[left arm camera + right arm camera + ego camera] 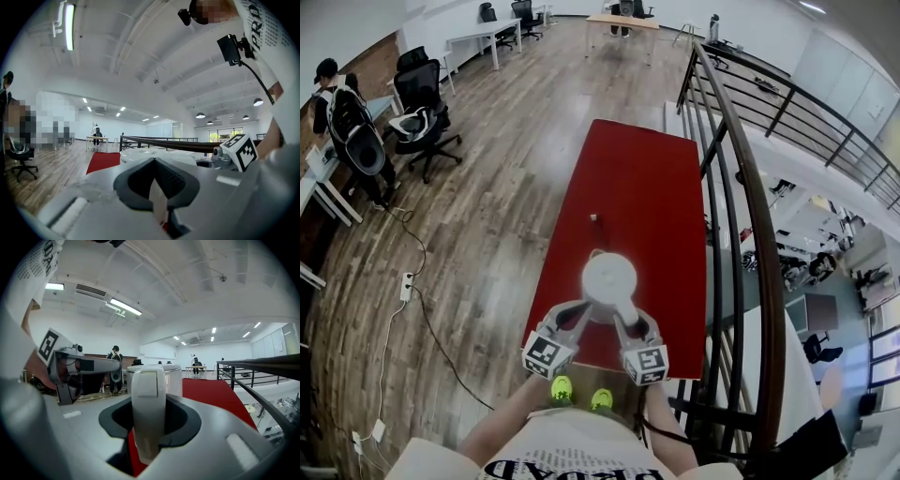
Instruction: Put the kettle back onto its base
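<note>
Both tools meet at the kettle, near the bench's close end. Your right hand-held gripper clamps its handle, jaws half apart. Your left hand-held gripper pinches a thin white edge, jaws nearly together.

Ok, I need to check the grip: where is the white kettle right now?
In the head view, the white plastic kettle is at the near end of the red table, between the left gripper and the right gripper, whose jaws clamp its handle.
</note>
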